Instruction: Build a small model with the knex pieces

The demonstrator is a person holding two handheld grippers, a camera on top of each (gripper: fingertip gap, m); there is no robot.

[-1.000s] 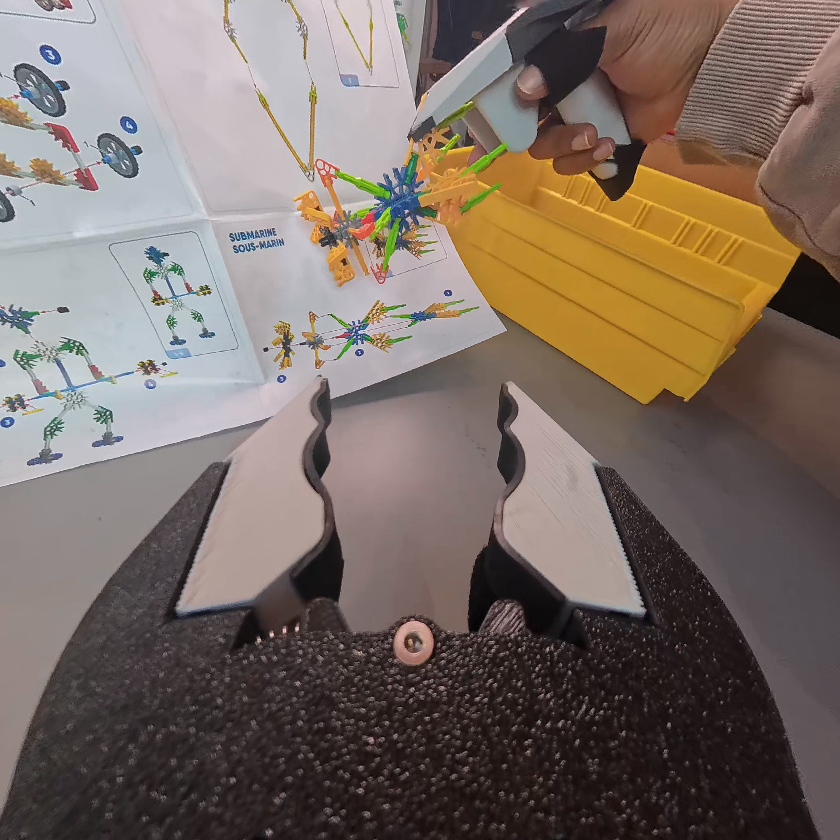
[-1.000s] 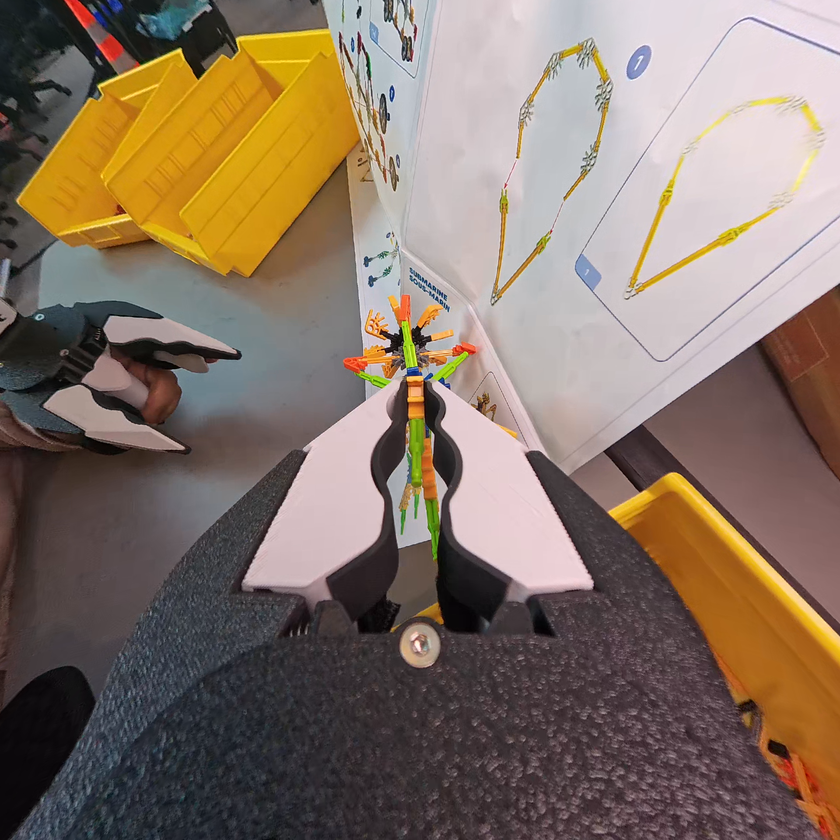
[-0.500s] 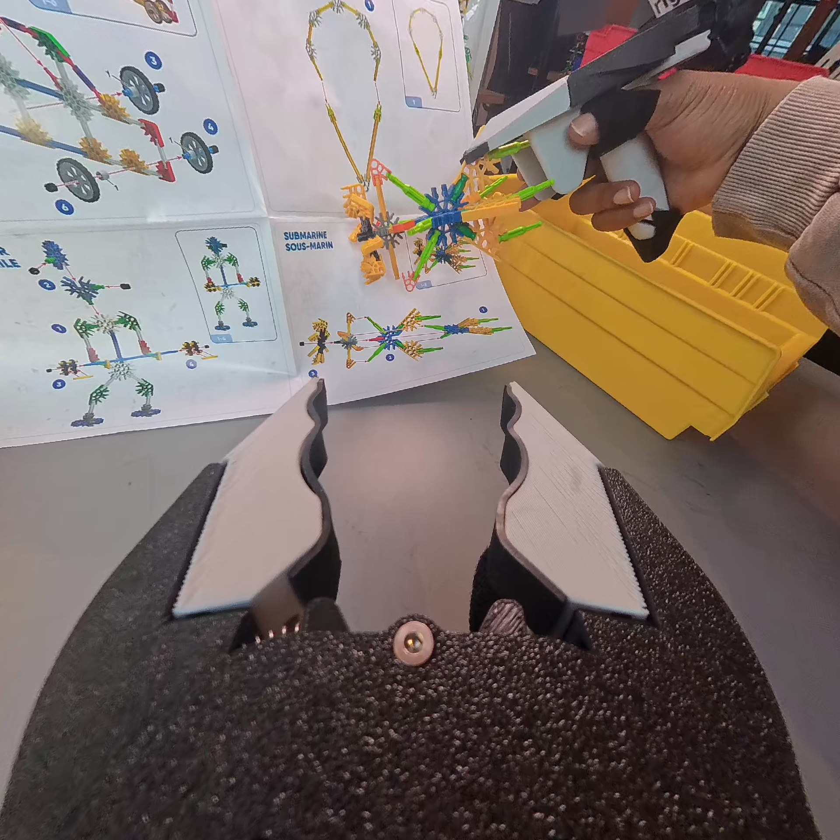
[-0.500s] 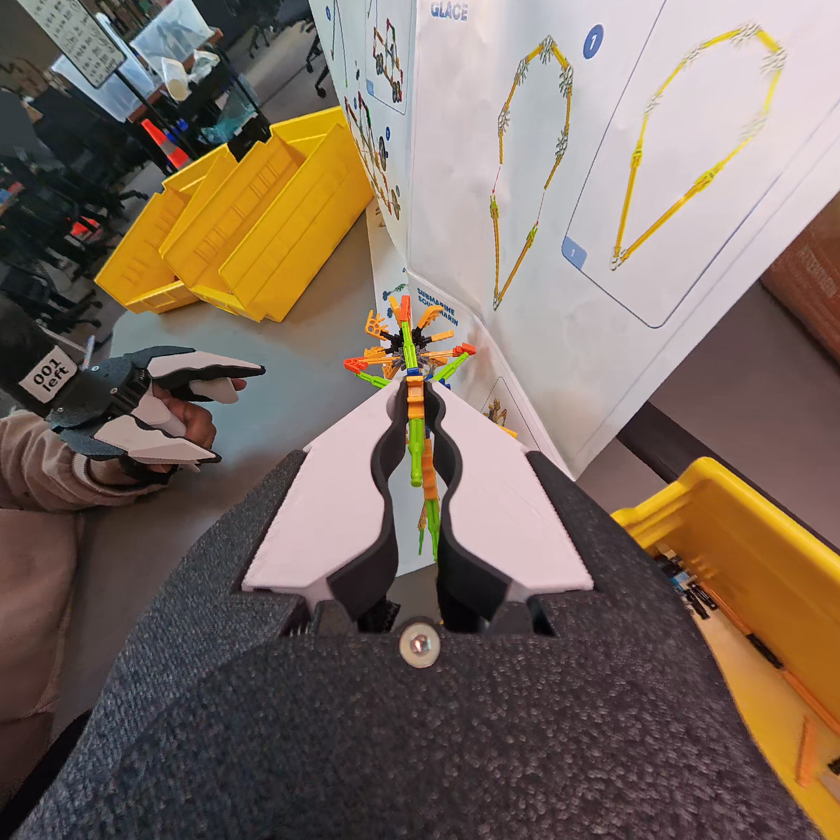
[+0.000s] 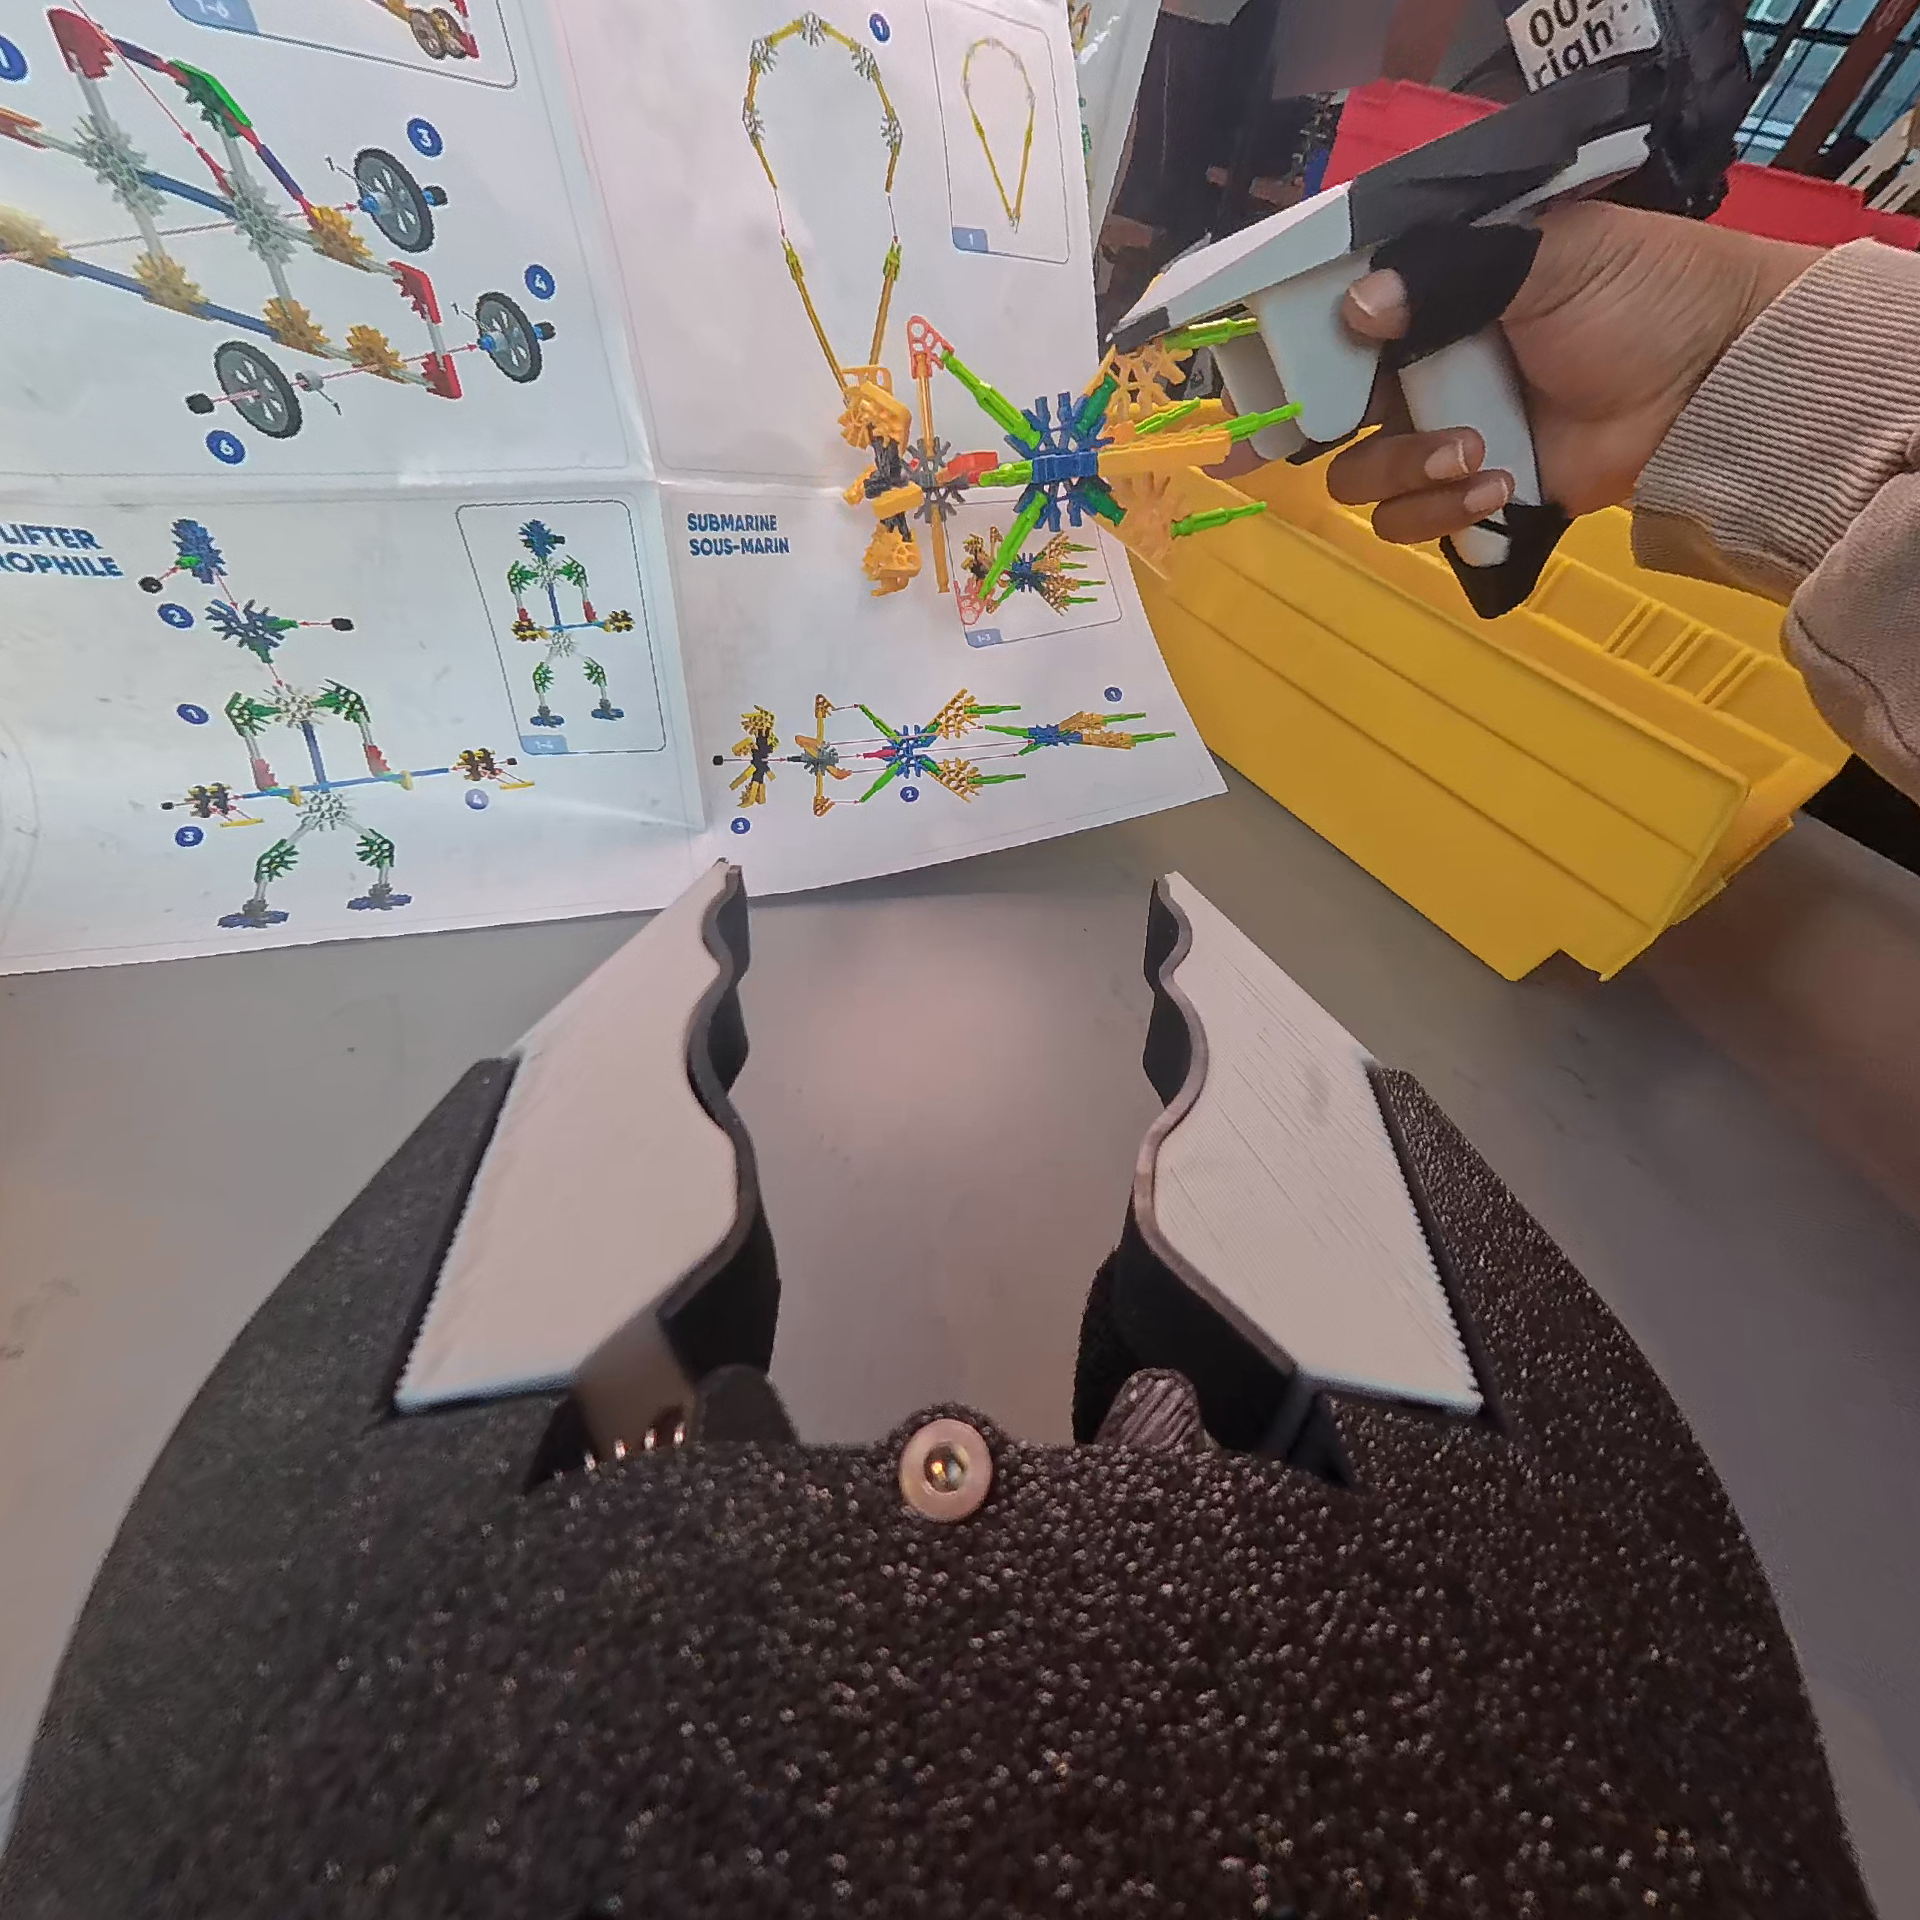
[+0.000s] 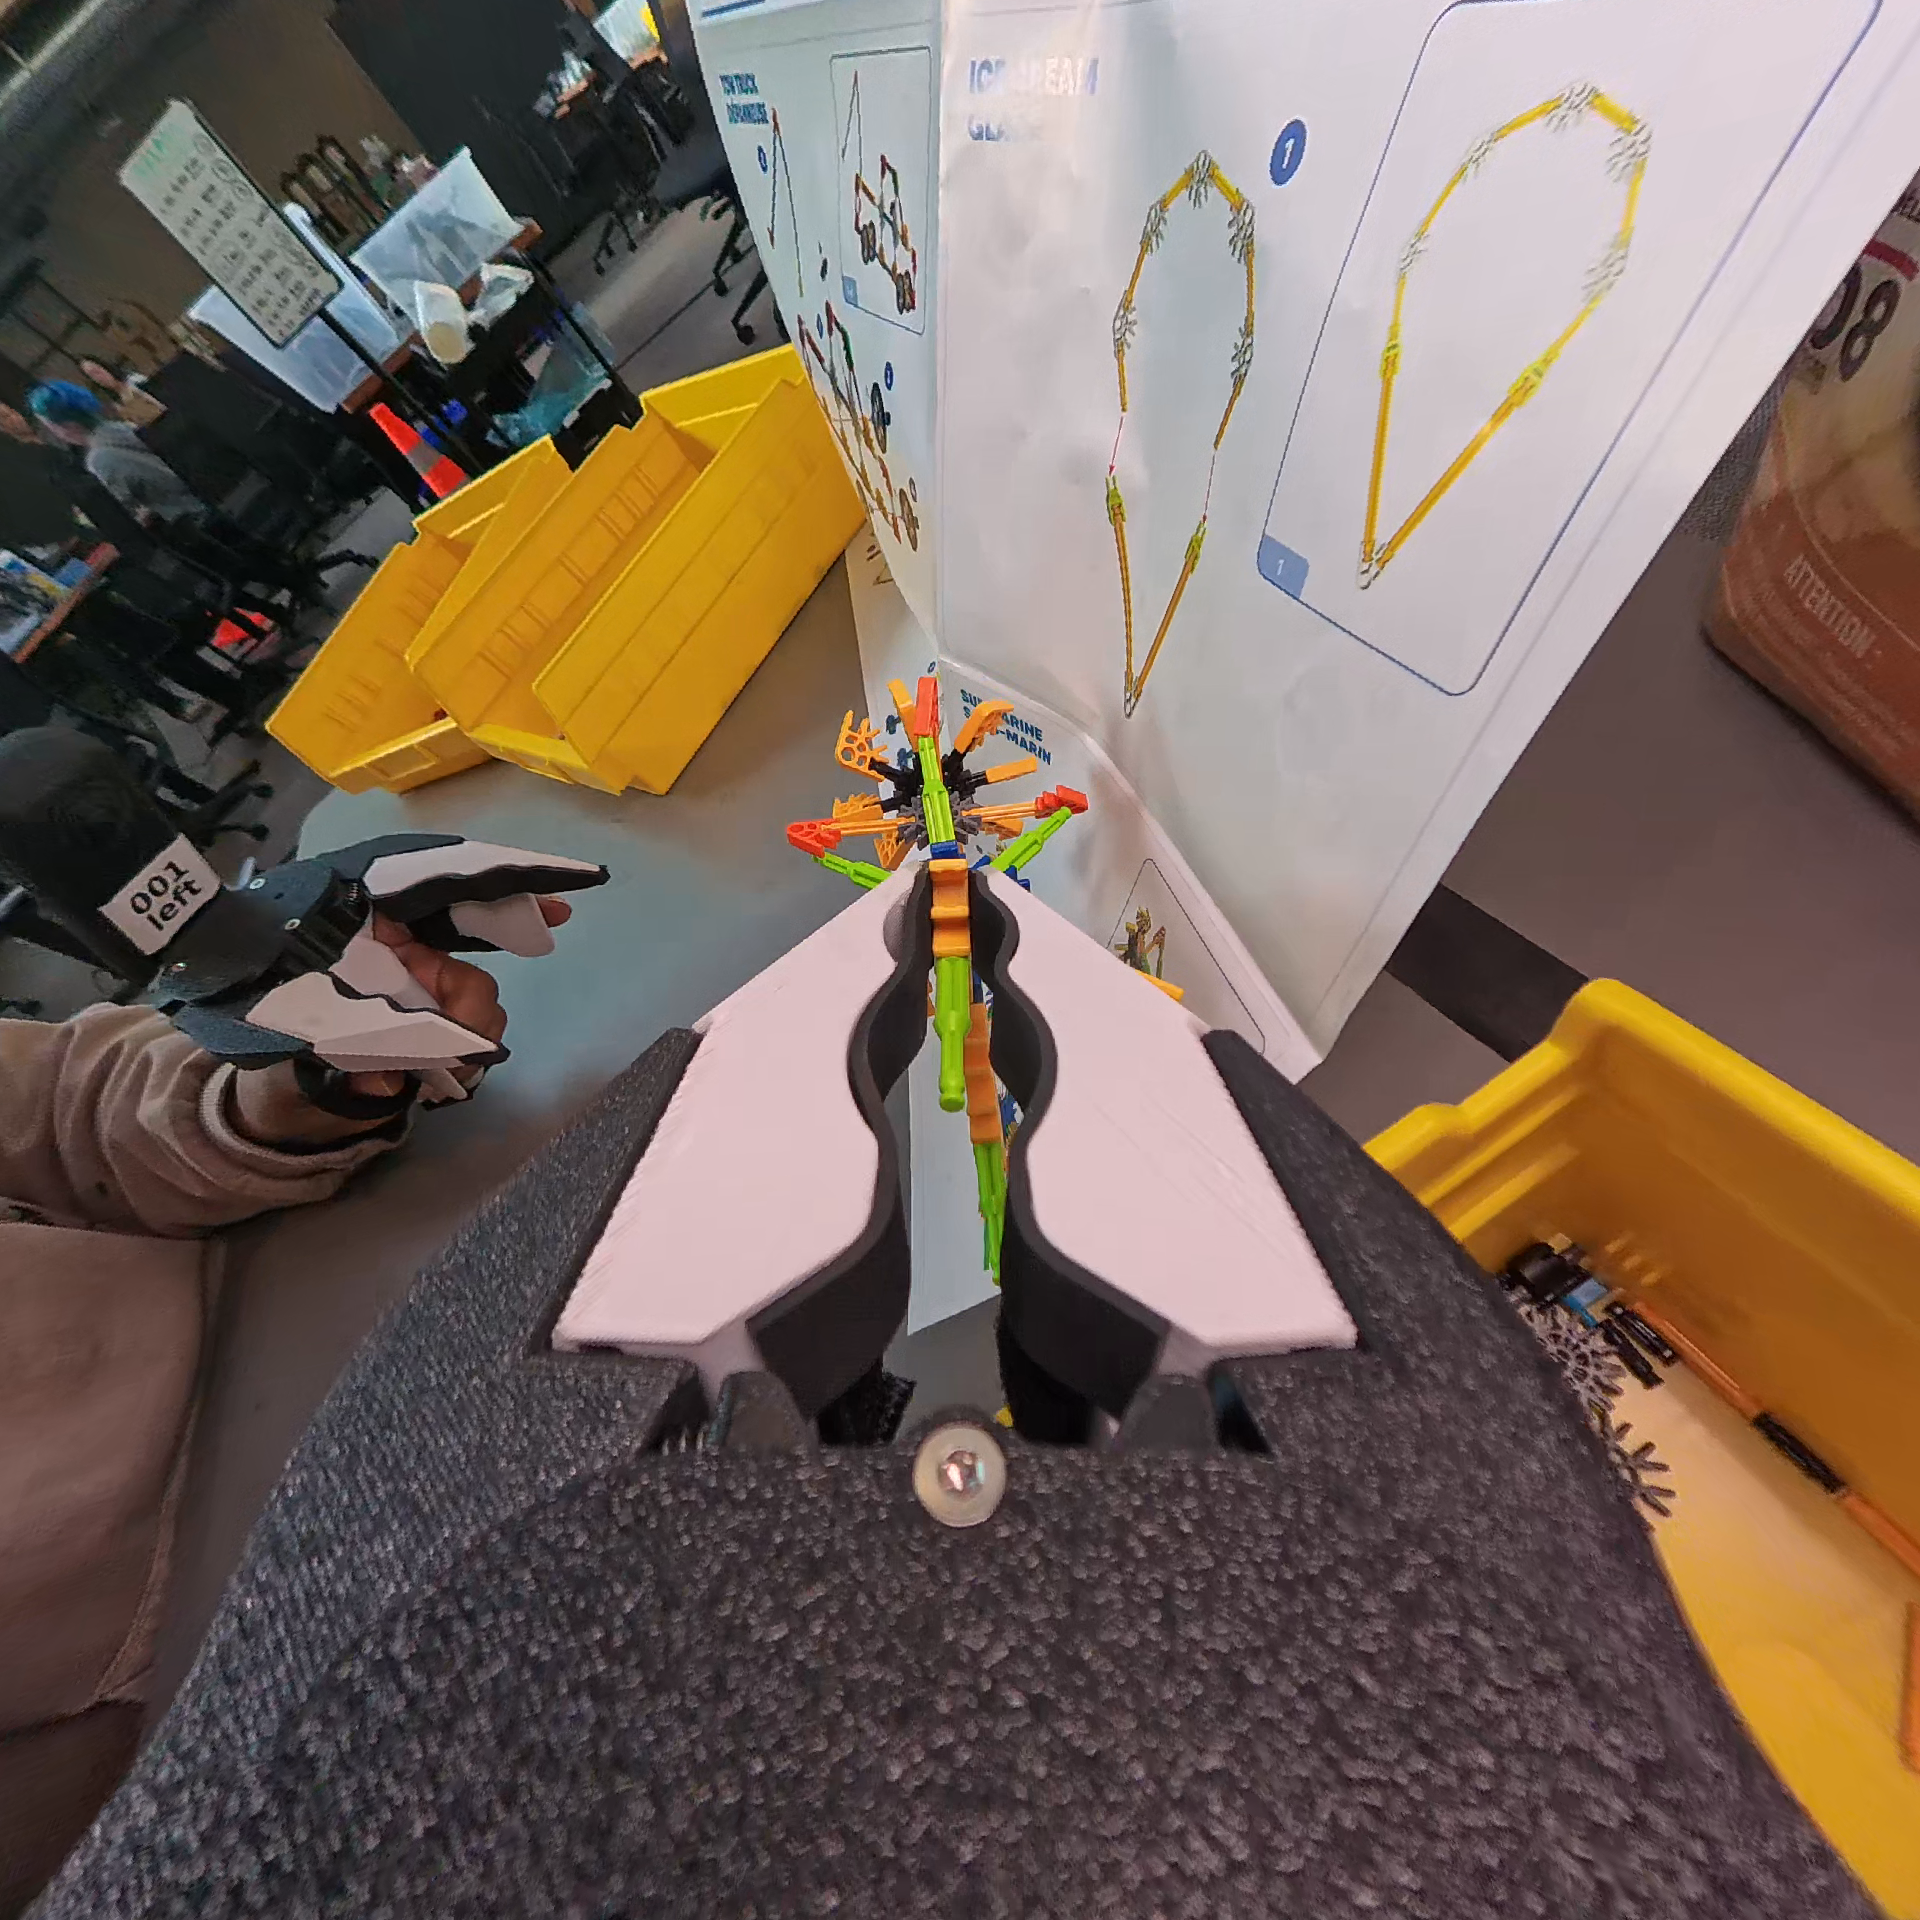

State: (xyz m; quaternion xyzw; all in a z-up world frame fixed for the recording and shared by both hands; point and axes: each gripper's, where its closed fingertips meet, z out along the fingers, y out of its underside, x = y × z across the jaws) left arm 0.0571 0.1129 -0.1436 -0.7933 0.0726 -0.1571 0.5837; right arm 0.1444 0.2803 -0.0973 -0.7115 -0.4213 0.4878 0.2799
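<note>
Right gripper (image 6: 948, 883): jaws clamped on the rod-and-connector toy model (image 5: 1039, 473), raised higher against the instruction sheet (image 5: 520, 468) than a second ago; left gripper (image 5: 940, 883): jaws wide, empty, above the grey table (image 5: 935, 1039); yellow bin (image 5: 1455, 748) beside.

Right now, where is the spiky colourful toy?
The toy is up in the air, pinched in the right gripper, in front of the instruction sheet and left of the yellow bin in the left wrist view.

An instruction sheet (image 5: 644, 623) is standing propped at the back of the desk (image 5: 935, 1039), bins (image 5: 1455, 748) sitting right of it, more bins (image 6: 582, 603) lying left.
</note>
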